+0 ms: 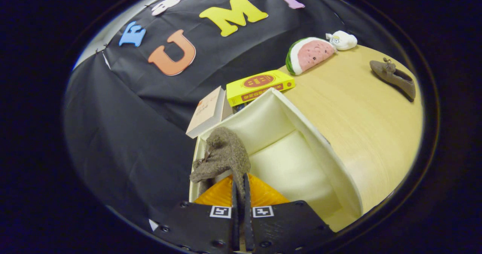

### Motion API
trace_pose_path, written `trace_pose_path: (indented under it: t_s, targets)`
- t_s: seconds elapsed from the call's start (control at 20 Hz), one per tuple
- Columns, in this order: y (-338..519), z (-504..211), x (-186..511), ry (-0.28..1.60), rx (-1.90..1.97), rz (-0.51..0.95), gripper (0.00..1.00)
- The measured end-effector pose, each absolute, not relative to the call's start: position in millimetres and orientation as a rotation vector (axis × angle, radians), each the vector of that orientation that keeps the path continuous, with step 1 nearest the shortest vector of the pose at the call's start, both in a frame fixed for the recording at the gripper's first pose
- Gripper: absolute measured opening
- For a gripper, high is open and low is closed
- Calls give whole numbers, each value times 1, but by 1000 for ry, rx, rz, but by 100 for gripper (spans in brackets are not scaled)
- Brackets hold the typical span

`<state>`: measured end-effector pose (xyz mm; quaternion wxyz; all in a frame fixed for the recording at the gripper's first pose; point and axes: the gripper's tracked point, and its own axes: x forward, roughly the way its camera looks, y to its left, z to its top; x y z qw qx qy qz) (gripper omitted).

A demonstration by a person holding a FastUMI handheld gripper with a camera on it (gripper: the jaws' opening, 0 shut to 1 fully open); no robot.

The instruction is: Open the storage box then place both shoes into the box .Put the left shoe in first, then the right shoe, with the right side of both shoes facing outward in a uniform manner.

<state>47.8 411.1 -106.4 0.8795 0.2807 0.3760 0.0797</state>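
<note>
My gripper [240,188] is shut on a brown suede shoe [224,154], both fingers pinching its edge. The shoe hangs toe up over the near left corner of the open cream storage box [301,133], its orange insole [222,193] showing just above the fingers. The box's pale inside lies ahead and to the right of the shoe, with nothing in the part I can see. The second brown shoe [393,77] lies on the wooden table [361,122] far beyond the box to the right.
A yellow book [260,86] and a white book [207,112] rest right behind the box's far wall. A watermelon-slice plush [308,54] and a small white plush [343,40] lie at the table's back edge. Open tabletop stretches right of the box.
</note>
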Motion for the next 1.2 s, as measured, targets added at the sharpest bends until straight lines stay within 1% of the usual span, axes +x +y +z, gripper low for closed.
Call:
trace_pose_path:
  t_s: [0.1, 0.25, 0.45, 0.65, 0.75, 0.8, 0.85, 1.05, 1.2]
  targets:
    - [416, -114, 48, 819, 571, 195, 18]
    - [421, -100, 50, 784, 548, 267, 46]
    - [410, -74, 51, 688, 441, 310, 77]
    - [381, -33, 49, 548, 308, 353, 86]
    - [357, -7, 43, 477, 254, 382, 89]
    - [344, 6, 40, 447, 226, 403, 93]
    - [325, 19, 37, 416, 196, 409, 95]
    - [225, 59, 39, 314, 118, 354, 96]
    - [141, 79, 44, 229, 16, 288, 96]
